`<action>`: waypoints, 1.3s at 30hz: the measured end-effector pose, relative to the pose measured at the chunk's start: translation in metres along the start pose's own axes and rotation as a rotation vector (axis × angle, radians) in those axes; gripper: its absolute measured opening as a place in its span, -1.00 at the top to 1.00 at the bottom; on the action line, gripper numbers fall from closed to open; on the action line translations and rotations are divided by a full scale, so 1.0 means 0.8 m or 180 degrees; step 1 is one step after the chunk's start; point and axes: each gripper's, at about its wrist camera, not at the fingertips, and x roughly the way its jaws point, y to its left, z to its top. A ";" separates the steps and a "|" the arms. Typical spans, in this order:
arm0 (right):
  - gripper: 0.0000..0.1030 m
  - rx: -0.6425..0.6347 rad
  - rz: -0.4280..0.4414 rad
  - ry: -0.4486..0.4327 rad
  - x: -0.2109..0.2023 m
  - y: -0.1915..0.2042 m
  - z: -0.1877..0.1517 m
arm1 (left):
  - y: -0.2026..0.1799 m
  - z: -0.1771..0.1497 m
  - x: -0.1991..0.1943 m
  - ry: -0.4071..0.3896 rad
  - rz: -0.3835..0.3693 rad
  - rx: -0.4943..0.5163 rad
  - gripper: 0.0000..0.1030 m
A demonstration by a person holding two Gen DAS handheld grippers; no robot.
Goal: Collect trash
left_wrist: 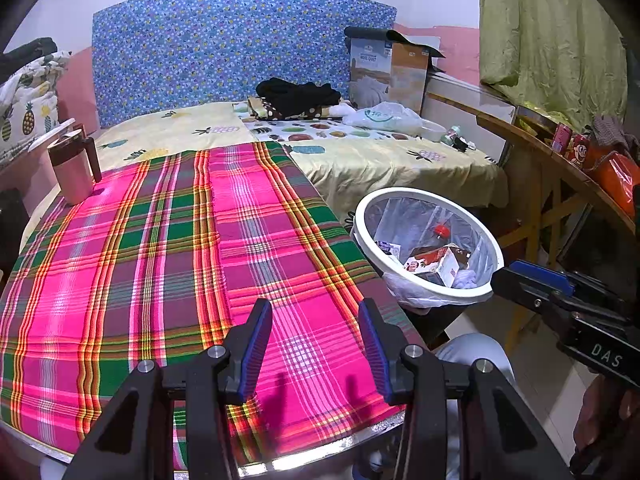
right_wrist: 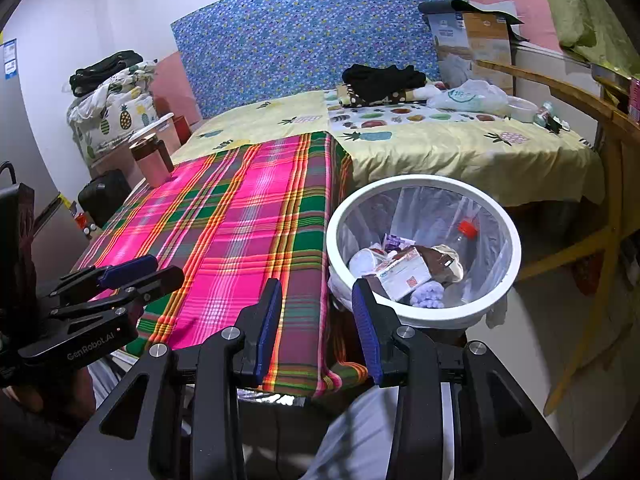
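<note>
1. Over the near edge of the surface (left_wrist: 60, 360), which is draped in a pink, green and orange plaid cloth (left_wrist: 192, 248), the left tool (left_wrist: 316, 352) hangs with its blue-padded fingers apart and nothing between them.
2. Beside it, over the cloth's right edge, the right tool (right_wrist: 318, 330) also stands open and empty, pointing toward the gap between the surface and the bin.
3. The white-rimmed trash bin (right_wrist: 516, 256), lined with a clear bag, stands just beside the surface's right side, below its top.
4. Inside the bin lie the collected pieces: a carton (right_wrist: 404, 274), a clear bottle with a red cap (right_wrist: 468, 229), a crumpled white wad (right_wrist: 362, 260) and a pale purple tuft (right_wrist: 428, 294).
5. A pink mug with a brown lid (left_wrist: 74, 170) stands at the far left corner of the cloth.
6. Behind the surface is a bed (left_wrist: 360, 160) with a yellow pineapple sheet, bearing dark folded clothes (left_wrist: 298, 94) and a plastic bag (left_wrist: 384, 118).
</note>
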 end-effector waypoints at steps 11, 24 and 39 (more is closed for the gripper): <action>0.27 0.0004 0.0000 0.0006 0.000 0.000 0.001 | 0.000 0.000 -0.001 0.0004 0.0021 -0.0004 0.13; 0.27 -0.0002 0.0012 0.0016 -0.001 0.009 -0.006 | 0.000 0.000 -0.002 0.0022 0.0107 -0.0013 0.13; 0.27 -0.0003 0.0013 0.0019 -0.001 0.009 -0.005 | 0.000 0.000 -0.003 0.0021 0.0166 -0.0031 0.13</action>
